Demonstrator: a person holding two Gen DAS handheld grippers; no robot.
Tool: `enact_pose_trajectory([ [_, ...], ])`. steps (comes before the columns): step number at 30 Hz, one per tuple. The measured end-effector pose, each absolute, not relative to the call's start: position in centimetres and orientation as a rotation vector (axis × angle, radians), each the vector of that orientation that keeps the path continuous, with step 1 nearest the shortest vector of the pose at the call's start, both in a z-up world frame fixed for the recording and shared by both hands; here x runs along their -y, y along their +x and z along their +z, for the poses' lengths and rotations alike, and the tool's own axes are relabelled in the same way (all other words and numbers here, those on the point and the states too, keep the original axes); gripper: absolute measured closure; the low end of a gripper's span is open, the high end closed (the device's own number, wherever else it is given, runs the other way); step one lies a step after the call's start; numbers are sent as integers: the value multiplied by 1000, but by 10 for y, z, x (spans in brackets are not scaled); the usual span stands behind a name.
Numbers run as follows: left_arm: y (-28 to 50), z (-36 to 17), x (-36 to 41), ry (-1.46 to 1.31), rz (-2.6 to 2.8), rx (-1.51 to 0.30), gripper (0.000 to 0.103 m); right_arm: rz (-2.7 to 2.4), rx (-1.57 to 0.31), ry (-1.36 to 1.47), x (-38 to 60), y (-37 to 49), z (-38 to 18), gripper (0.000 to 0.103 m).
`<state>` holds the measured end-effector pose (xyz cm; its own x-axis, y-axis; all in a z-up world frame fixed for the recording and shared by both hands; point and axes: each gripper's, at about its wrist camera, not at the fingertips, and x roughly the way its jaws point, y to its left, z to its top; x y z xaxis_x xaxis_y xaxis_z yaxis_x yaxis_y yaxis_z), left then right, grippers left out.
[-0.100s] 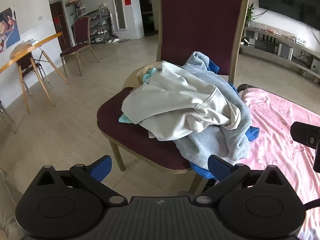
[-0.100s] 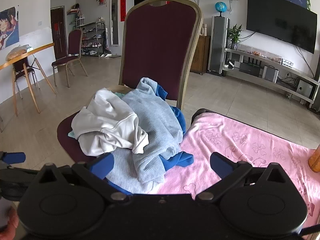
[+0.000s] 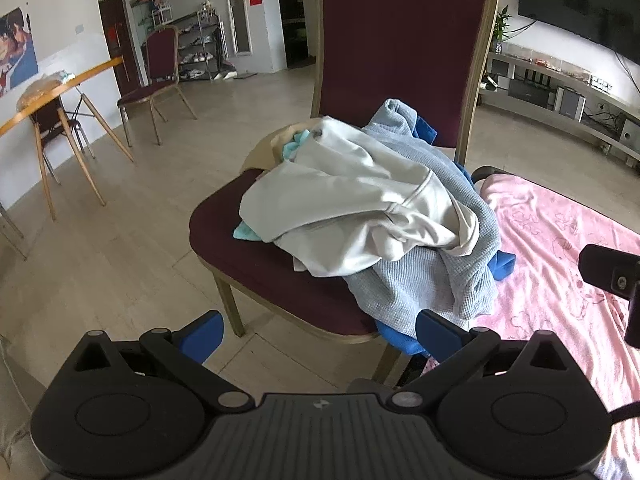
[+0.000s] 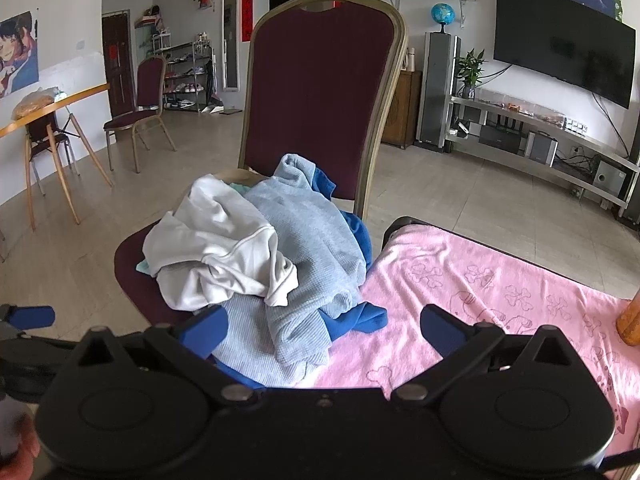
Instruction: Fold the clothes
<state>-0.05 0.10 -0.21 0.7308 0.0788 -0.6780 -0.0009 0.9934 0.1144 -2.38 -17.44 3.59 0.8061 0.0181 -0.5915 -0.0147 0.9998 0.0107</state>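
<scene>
Left gripper (image 3: 318,330) nearest, jaws wide, nothing between them, hovering short of the chair's front edge. Right gripper (image 4: 324,326) likewise wide and empty, low over the near end of the clothes. Between them and beyond: a heap of clothes on the seat of a maroon chair (image 3: 256,264). White garment (image 3: 360,204) on top, crumpled, draped toward the chair's left side. Under it a pale blue knit (image 4: 312,232), spilling over the seat's near right corner. A dark blue piece (image 4: 360,320) shows beneath, its end lying on the pink cloth (image 4: 500,292) that covers the desk just right of the chair. A scrap of teal (image 3: 246,233) peeks out at the left edge of the heap. Further back: tiled floor, second chair, TV on the far wall. Judgement: nothing folded yet; step in hand is picking the first garment. Next move likely calls for pinching the white garment at an edge or seam, lifting it free of the knit, and spreading it flat on the pink cloth. Layers overlap, so a deep grab may drag two pieces.
</scene>
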Motion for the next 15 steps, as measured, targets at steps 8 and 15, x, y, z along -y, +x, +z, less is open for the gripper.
enact_pose_trajectory([
  [8,1,-8,-1,84,33,-777,0,24,-668,11,171,-19,32,0],
  [15,7,-13,-4,78,28,-804,0,30,-692,1,168,-15,25,0],
])
